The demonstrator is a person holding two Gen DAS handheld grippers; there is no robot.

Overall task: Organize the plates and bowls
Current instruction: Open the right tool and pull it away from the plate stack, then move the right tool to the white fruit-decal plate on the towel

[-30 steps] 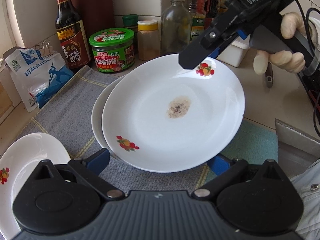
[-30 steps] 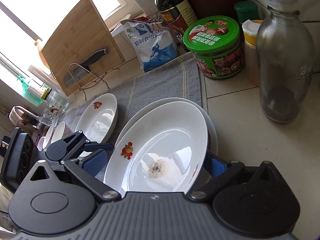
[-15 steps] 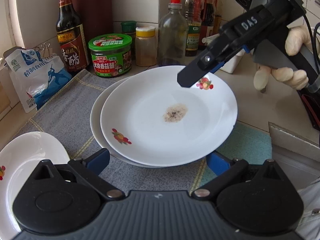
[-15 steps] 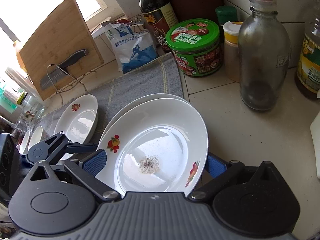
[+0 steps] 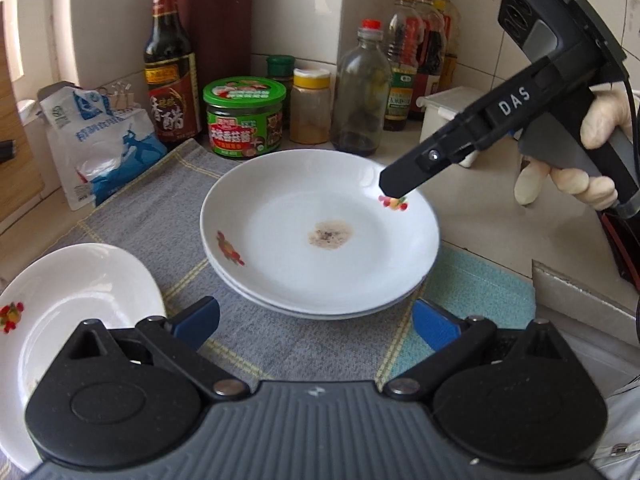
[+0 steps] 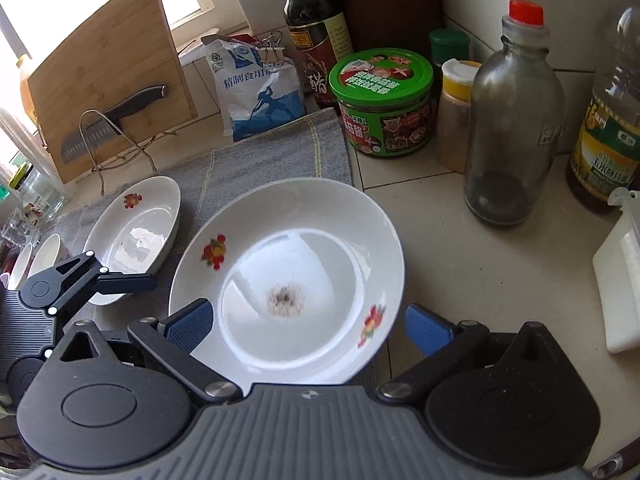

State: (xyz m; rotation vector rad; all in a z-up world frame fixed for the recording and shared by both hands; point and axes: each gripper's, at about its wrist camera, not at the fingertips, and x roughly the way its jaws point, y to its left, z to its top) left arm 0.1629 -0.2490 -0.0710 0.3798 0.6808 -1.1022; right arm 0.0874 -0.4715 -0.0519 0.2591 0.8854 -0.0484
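Both claws wide apart, empty: left claw (image 5: pixel 316 322), right claw (image 6: pixel 308 326) | top plate (image 5: pixel 320 232): white, fruit motifs, brown speckled stain, stacked on second plate (image 5: pixel 256 294)

stained plate (image 5: pixel 320 236) stacked; lone plate (image 5: pixel 76 292) beside

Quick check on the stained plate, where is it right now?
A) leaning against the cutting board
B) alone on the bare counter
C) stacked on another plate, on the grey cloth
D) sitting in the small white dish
C: the stained plate sits nested on a second plate whose rim shows beneath it, and both rest on the grey cloth.
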